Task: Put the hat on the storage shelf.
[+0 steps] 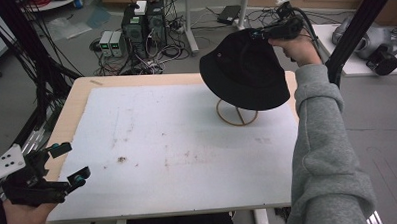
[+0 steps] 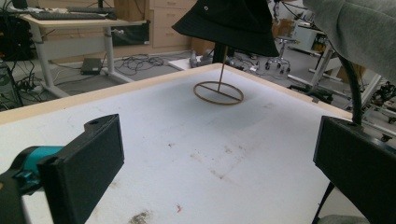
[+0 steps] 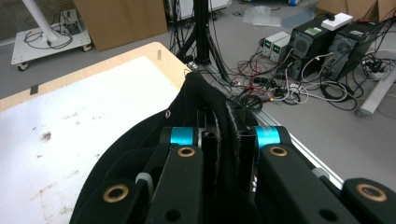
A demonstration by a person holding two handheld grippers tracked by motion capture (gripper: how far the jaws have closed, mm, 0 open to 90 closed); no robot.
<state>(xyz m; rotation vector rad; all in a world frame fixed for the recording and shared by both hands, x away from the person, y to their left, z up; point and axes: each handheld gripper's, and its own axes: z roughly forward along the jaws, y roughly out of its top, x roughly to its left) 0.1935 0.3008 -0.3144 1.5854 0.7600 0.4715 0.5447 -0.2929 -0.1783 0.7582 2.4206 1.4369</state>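
Hat (image 1: pixel 244 70) above stand (image 1: pixel 236 113) on table (image 1: pixel 76 96) at two o'clock, perhaps resting on it; right gripper (image 1: pixel 271 33) at its far brim, left gripper (image 1: pixel 68 164) at eight o'clock

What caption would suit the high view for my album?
Right gripper holds a black bucket hat over a wooden hat stand; left gripper waits open.

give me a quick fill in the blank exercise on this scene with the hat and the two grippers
1. The right gripper is shut on the brim of the ____ fabric bucket hat.
2. The left gripper hovers with its jaws ____, holding nothing.
3. Under the hat, a thin wooden stand with a ____-shaped base sits on the white foam-covered table.

Missing words: black; open; ring
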